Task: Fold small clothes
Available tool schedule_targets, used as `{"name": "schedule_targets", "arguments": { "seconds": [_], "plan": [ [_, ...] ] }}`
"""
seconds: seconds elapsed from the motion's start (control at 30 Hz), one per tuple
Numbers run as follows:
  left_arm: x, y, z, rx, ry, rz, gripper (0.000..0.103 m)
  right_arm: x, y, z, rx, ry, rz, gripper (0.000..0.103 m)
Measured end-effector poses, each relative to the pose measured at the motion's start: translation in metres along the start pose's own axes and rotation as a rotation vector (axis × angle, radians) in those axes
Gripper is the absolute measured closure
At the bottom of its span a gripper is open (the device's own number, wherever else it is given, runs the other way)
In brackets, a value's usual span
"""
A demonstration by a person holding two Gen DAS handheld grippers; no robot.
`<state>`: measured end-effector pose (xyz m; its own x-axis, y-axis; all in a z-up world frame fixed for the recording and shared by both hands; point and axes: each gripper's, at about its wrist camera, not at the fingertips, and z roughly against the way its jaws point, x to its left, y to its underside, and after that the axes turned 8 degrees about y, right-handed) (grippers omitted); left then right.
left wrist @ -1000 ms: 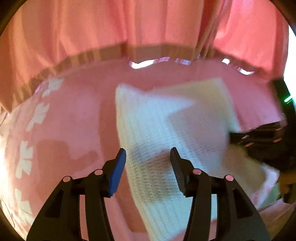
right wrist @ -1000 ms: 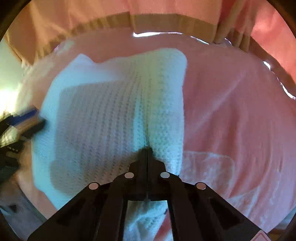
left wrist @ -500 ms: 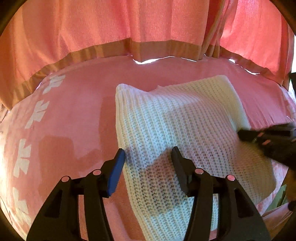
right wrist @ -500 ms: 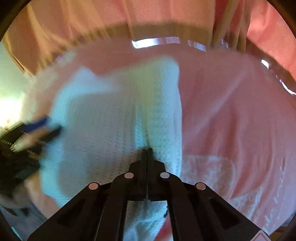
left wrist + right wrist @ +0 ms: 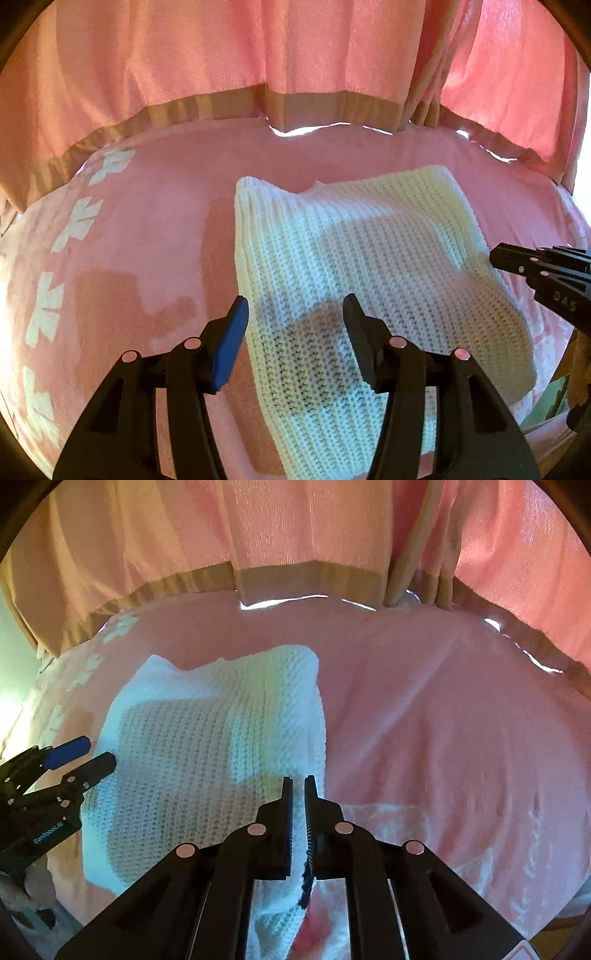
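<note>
Left wrist cam: white knit (image 5: 369,280) lies folded on the pink cover (image 5: 155,240), w/ pink curtains (image 5: 229,55) hanging behind. Left gripper (image 5: 295,317) hovers over the knit's near left edge, jaws about half apart, nothing pinched; blue pad on the left finger sits over the cover, the other finger over the knit. Right gripper (image 5: 496,258) pokes in from the right edge, tip at the knit's right side; can't tell its gap from here.

Right wrist cam: knit (image 5: 207,760) sits left of center on the cover (image 5: 443,720), curtains (image 5: 295,524) at the back. Right gripper (image 5: 298,786) is at the knit's near right edge, jaws just cracking open w/ a thin gap, pads not pressing; knit is visible in the gap lower down btw the fingers. Left gripper (image 5: 92,755) shows at far left, jaws apart at the knit's left edge.
</note>
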<state>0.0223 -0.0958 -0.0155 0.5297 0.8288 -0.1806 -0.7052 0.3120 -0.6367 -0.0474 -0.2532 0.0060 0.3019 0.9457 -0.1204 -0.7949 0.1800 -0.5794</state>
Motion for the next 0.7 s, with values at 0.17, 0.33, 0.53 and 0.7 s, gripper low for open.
{"name": "schedule_targets", "arguments": {
  "seconds": [0.17,0.33,0.53,0.7],
  "plan": [
    [-0.001,-0.001,0.004,-0.016,0.006,0.003,0.052,0.0,-0.003,0.002,-0.012,-0.003,0.007,0.095],
    [0.009,-0.005,0.009,-0.04,0.017,0.046,0.037,-0.002,-0.001,-0.003,0.003,0.005,0.003,0.086],
    [0.038,-0.01,0.009,-0.037,0.081,0.176,0.016,-0.01,0.0,-0.004,0.004,0.004,-0.005,0.046],
    [0.062,0.0,-0.024,0.091,0.216,0.346,0.012,-0.014,0.006,-0.032,0.103,-0.077,-0.038,0.032]
  ]
}}
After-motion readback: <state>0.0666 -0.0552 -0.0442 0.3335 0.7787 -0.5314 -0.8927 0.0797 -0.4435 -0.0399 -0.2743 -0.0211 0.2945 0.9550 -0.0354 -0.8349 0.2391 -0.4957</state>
